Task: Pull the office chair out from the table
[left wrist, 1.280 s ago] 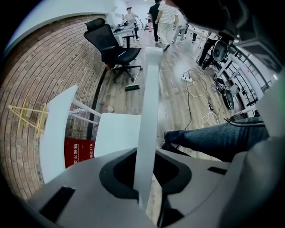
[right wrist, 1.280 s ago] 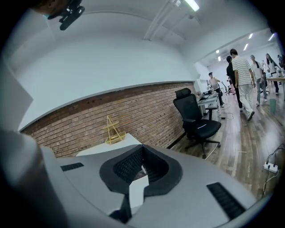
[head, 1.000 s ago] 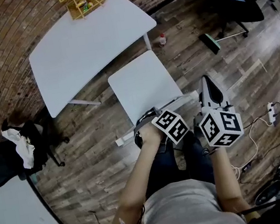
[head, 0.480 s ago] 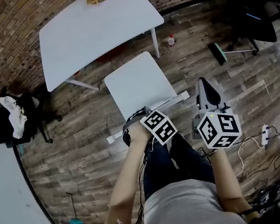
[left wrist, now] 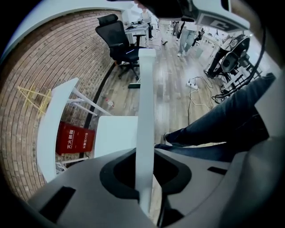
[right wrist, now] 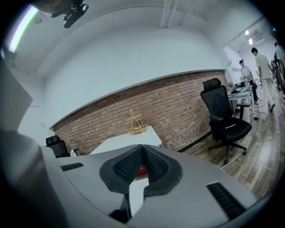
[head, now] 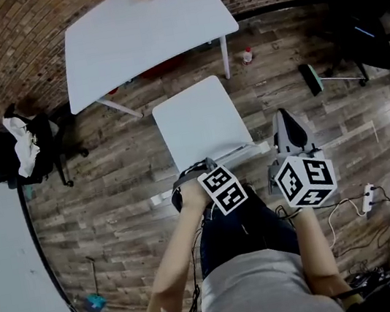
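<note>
White flat square chair point(head: 200, 122) sits apart from the smooth white surface point(head: 145, 34). Left tool point(left wrist: 144, 178) clamps its thin back bar point(left wrist: 145, 111); right tool point(right wrist: 142, 149) is pressed together, empty.

We are in an open-plan office with a loft look. A brick wall point(head: 9, 64) runs behind a white table point(head: 138, 35), and wood planks cover the floor point(head: 114, 202). We see a white chair point(head: 200, 121) close to the table and a black swivel chair point(right wrist: 225, 118) by the wall. Further desks point(right wrist: 238, 91) stand beyond it, with people point(right wrist: 262, 58) standing at them. A power strip point(head: 369, 198) with cables lies on the planks, and a red sign point(left wrist: 73, 139) sits under the table against the bricks.
</note>
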Available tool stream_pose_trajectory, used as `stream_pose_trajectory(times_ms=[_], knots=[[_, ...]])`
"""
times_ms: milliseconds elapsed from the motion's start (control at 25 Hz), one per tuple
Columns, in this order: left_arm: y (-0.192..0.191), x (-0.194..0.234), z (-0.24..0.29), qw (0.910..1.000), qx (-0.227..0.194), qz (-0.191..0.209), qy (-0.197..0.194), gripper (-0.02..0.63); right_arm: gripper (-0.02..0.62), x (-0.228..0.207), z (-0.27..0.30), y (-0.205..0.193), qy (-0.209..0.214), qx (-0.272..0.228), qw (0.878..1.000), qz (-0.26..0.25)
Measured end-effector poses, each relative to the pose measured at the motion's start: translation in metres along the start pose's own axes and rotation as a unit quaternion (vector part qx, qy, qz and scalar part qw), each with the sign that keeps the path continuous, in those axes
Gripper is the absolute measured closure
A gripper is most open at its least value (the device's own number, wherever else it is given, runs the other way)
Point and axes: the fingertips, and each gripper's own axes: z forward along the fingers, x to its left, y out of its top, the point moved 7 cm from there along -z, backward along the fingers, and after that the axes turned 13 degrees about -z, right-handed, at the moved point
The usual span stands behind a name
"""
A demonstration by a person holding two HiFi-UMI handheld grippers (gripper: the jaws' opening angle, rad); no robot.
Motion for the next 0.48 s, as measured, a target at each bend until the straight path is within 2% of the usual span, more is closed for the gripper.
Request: stream_pose_trajectory(times_ms=[200, 480], knots=[[-0.005, -0.006, -0.001, 0.9999, -0.015, 0.007, -0.002, 0.525, 0.581, 0.009, 0.001, 0.0, 0.017, 0.001, 1.0, -0.006], [-0.012, -0.006, -0.004, 0.9969, -0.077, -0.014, 0.007, 0.514, 0.581, 0.024, 0.004, -0.005, 0.035, 0.009, 0.999, -0.012]])
